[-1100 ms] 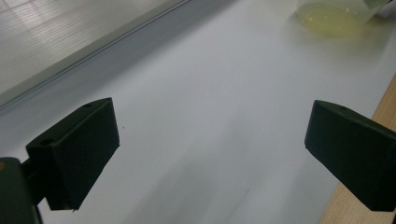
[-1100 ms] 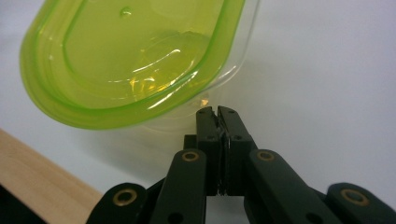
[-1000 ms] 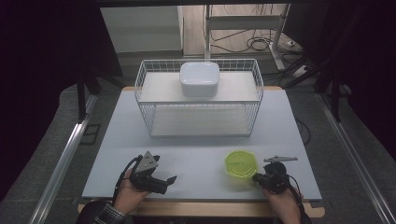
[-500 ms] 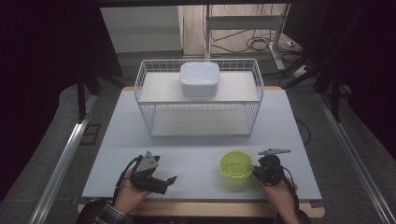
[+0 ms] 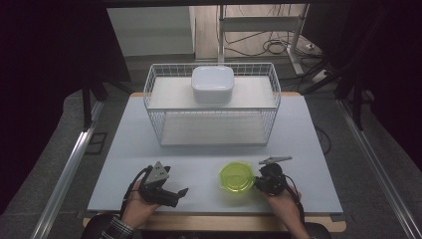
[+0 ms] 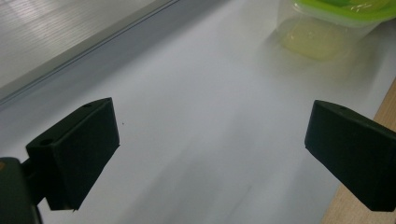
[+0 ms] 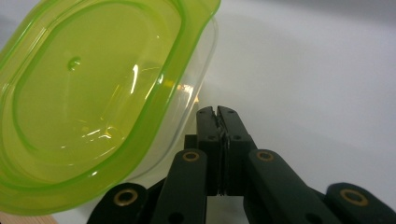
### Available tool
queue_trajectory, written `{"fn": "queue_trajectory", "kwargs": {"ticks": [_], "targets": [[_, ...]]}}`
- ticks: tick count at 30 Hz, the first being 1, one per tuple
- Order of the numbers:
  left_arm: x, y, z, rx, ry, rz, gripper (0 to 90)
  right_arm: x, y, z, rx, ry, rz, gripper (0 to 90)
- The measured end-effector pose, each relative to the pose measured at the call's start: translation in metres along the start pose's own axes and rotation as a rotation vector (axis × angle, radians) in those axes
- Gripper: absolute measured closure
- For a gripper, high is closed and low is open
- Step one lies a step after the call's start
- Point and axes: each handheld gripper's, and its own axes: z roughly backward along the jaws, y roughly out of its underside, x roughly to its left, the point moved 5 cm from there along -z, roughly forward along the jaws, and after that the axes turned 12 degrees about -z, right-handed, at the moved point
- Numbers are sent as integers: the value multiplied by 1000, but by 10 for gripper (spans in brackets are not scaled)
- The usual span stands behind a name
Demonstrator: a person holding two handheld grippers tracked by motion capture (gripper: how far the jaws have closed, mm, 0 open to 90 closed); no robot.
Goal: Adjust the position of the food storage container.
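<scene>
A clear tub with a lime-green lid [image 5: 238, 177] stands near the front of the white table [image 5: 199, 149]. My right gripper [image 5: 258, 183] lies low just right of it, jaws shut with nothing between them. In the right gripper view the closed tips [image 7: 217, 112] sit at the tub's clear wall [image 7: 93, 102]; I cannot tell whether they touch it. My left gripper [image 5: 180, 195] rests at the front left, open and pointing right toward the tub. Its own view has the jaws wide apart [image 6: 210, 140] over bare table, the tub [image 6: 327, 28] farther off.
A white wire rack [image 5: 211, 67] stands across the back of the table, with a white lidded box [image 5: 213, 83] on its upper shelf. The table's wooden front edge [image 5: 214, 221] runs close under both hands. Metal rails flank the table.
My right gripper has moved left along the table's front, and the green-lidded tub has shifted left with it. The left gripper has stayed put.
</scene>
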Motion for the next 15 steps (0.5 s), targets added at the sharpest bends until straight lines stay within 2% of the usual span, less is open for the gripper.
{"fn": "queue_trajectory", "kwargs": {"ticks": [15], "targets": [[0, 0, 0, 1, 1, -1, 25, 40, -10, -30, 41, -56, 86, 881]]}}
